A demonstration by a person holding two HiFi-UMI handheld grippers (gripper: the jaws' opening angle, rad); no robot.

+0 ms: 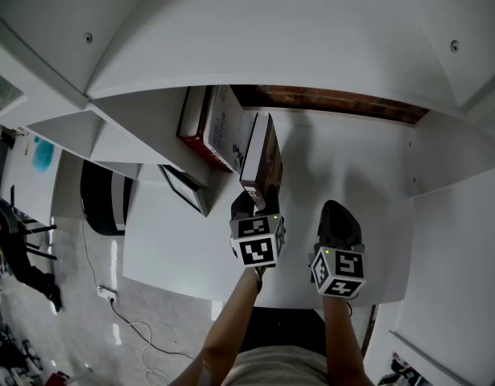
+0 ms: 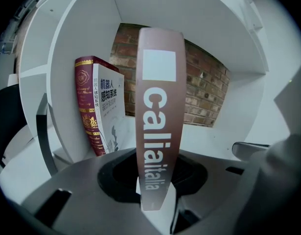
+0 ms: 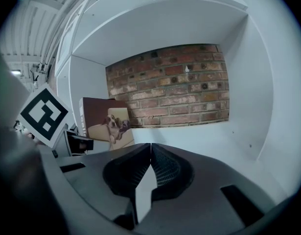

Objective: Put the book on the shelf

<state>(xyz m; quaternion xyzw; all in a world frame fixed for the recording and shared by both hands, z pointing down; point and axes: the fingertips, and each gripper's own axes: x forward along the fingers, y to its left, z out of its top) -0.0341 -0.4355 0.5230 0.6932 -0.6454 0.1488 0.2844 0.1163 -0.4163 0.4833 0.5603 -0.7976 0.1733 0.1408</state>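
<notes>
Book [image 2: 159,126], brown spine, white lettering, upright in left claw [image 2: 155,199]

**Three cameras, one shelf bay**

Head view: high up, facing steeply down on the white board shelf unit [image 1: 344,163] from mid distance, with both marker cubes low in centre.

Left gripper view: rides the left gripper [image 2: 154,190] and looks along its jaws into the bay. It is very near – the slim brown book with white lettering on its spine [image 2: 157,116] fills the middle.

Right gripper view: rides the right gripper [image 3: 150,148] and faces the same bay from the book's right.

Shared: red brick back wall [image 3: 170,92] and brown book in all three views. The leaning maroon and white books [image 2: 99,106] show in the head and left gripper views only.
</notes>
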